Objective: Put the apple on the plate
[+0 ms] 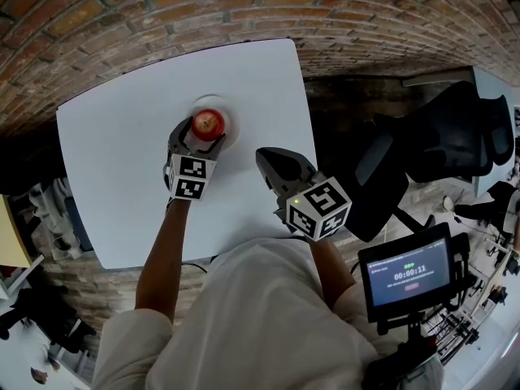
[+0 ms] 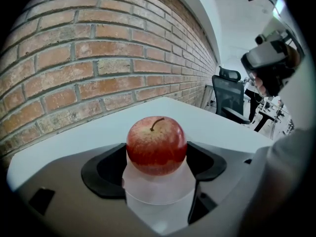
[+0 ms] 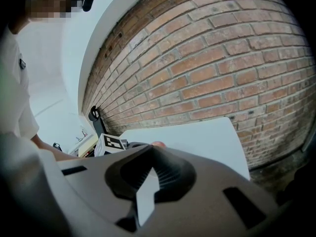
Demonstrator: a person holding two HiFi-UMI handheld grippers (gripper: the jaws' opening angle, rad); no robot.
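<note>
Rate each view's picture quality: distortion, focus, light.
Head view: heavy fisheye, the brick wall bows and the table edges curve. Left gripper view: apple sharp, dark vignette at corners. Right gripper view: the right tool close and soft, bricks behind sharper.

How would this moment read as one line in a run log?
left gripper: shut on apple, over plate | right gripper: shut, empty, beside plate

1 apple (image 1: 208,123), 1 plate (image 1: 213,100), 1 surface (image 1: 122,161), 1 chair (image 1: 455,132), 1 screen (image 1: 409,273); 2 grippers: left gripper (image 1: 201,134), right gripper (image 1: 268,158).
</note>
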